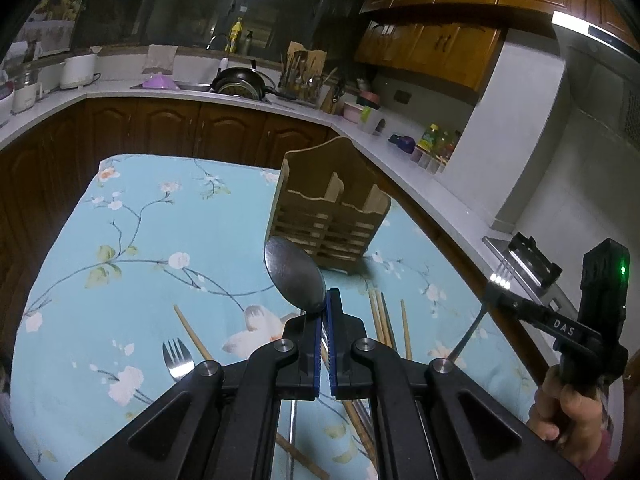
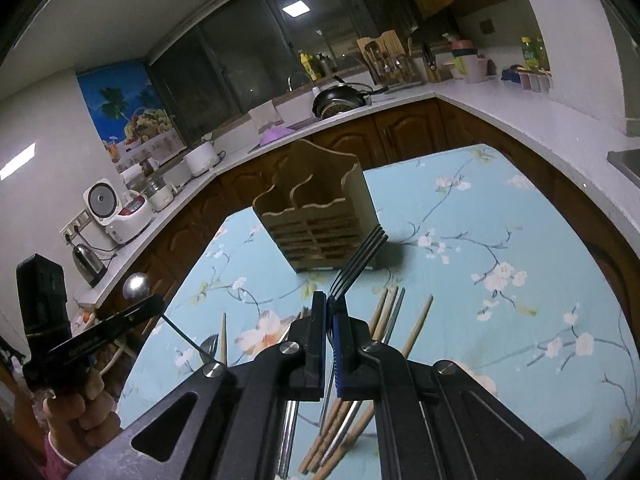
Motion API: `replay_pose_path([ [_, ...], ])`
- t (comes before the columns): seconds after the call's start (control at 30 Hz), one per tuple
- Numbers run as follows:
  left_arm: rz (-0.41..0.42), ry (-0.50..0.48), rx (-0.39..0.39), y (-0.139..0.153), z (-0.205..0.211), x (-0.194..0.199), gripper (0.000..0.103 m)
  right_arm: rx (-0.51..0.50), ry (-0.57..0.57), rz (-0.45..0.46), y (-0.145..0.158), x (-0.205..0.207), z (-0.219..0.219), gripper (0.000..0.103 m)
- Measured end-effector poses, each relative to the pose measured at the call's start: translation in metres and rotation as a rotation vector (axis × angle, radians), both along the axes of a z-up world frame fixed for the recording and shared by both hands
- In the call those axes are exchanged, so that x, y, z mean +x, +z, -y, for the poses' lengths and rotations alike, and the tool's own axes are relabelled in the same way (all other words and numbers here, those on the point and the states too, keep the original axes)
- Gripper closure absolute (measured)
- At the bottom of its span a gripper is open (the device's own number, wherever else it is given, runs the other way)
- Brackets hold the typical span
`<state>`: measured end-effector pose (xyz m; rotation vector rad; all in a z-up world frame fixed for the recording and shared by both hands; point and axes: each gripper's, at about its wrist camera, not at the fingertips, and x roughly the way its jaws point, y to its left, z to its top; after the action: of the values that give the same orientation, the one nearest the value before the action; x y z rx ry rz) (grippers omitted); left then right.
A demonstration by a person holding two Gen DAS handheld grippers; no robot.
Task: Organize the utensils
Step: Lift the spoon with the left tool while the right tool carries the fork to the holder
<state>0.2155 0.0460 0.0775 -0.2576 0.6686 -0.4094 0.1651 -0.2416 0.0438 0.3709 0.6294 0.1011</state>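
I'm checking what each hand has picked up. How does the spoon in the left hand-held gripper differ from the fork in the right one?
The spoon ends in a smooth oval bowl; the fork ends in four thin tines. The spoon is clamped in the left hand-held gripper, the fork in the right hand-held gripper. Both are metal, held above the tablecloth and pointing towards the wooden holder.

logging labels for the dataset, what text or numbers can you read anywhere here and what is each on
"DAS": white letters on the black body of the right gripper, seen in the left wrist view.
Lettering on the left gripper body in the right wrist view: too blurred to read.
Labels on the yellow bottle and green-capped bottle: too small to read.
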Motion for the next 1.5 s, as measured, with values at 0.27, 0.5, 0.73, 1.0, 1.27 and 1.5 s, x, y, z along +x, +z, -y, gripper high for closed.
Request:
replay_pose_path([
  [0.27, 0.047, 0.010, 0.013, 0.015, 0.001, 0.027, 0.103, 0.005, -0.013, 0.060, 0.016, 0.031, 0.006, 0.100],
  [0.5, 0.124, 0.040, 0.021, 0.037, 0.002, 0.066, 0.103, -0.028, -0.033, 0.144, 0.043, 0.070, 0.006, 0.101],
  [0.73, 0.203, 0.067, 0.044, 0.054, 0.013, 0.121, 0.103, -0.050, -0.076, 0.220, 0.062, 0.122, 0.014, 0.100],
  [1.0, 0.182, 0.090, 0.082, 0.019, 0.037, 0.188, 0.103, -0.100, -0.103, 0.217, 0.045, 0.168, 0.016, 0.100],
  [1.27, 0.105, 0.098, 0.121, -0.020, 0.064, 0.231, 0.103, -0.080, -0.087, 0.132, -0.003, 0.184, 0.017, 0.100],
  [1.5, 0.083, 0.054, 0.155, -0.028, 0.080, 0.242, 0.101, -0.091, -0.042, 0.104, -0.020, 0.187, 0.010, 0.100],
])
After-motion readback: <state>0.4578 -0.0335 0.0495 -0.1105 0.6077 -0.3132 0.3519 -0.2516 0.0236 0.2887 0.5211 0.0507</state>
